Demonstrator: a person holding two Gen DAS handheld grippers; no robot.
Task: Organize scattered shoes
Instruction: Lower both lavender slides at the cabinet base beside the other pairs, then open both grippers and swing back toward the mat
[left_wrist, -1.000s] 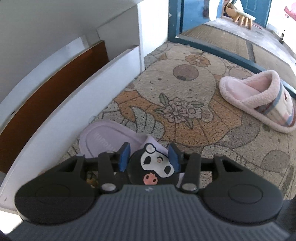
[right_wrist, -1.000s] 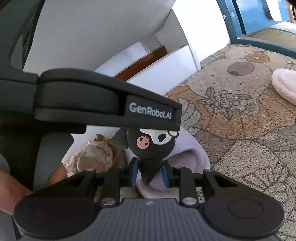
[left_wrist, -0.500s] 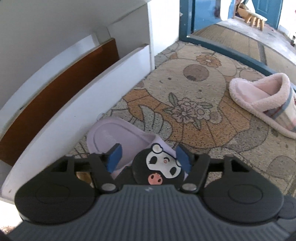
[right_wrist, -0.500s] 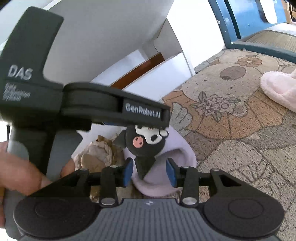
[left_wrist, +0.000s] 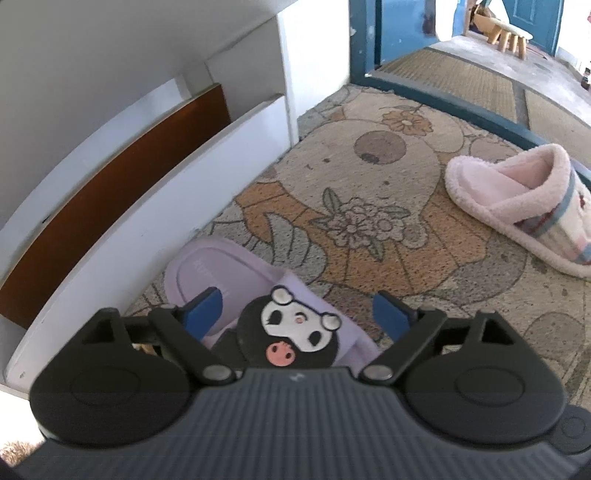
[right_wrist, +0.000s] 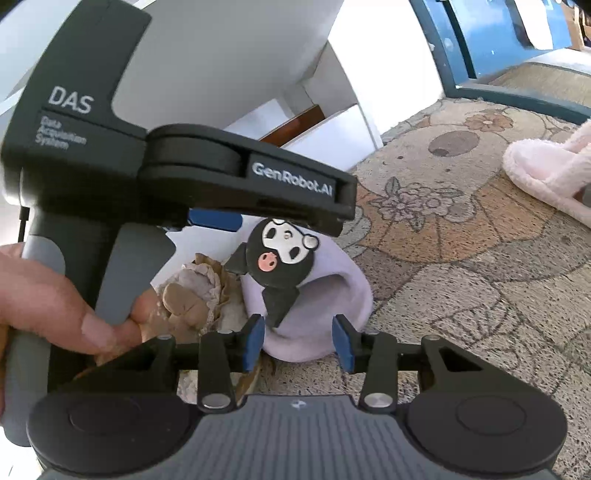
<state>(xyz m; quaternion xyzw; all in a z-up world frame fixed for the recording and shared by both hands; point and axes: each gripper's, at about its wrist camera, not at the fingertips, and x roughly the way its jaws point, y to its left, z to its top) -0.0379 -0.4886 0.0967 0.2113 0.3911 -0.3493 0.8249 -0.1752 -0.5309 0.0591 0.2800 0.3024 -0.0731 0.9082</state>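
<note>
Opening, both jaws spread around smooth lilac slipper (left_wrist: 229, 269); fluffy pink slipper (left_wrist: 517, 206) apart.

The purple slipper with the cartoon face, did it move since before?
Cannot tell. The purple slipper lies beside the white shelf as before; only the left gripper opened and the view shifted.

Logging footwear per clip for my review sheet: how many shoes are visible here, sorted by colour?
Lilac slide with black cartoon charm: 1, on the patterned mat by the white shelf.
Pink fluffy slipper: 1, further off on the same mat, near the blue door frame.
Total: 2 shoes.
</note>
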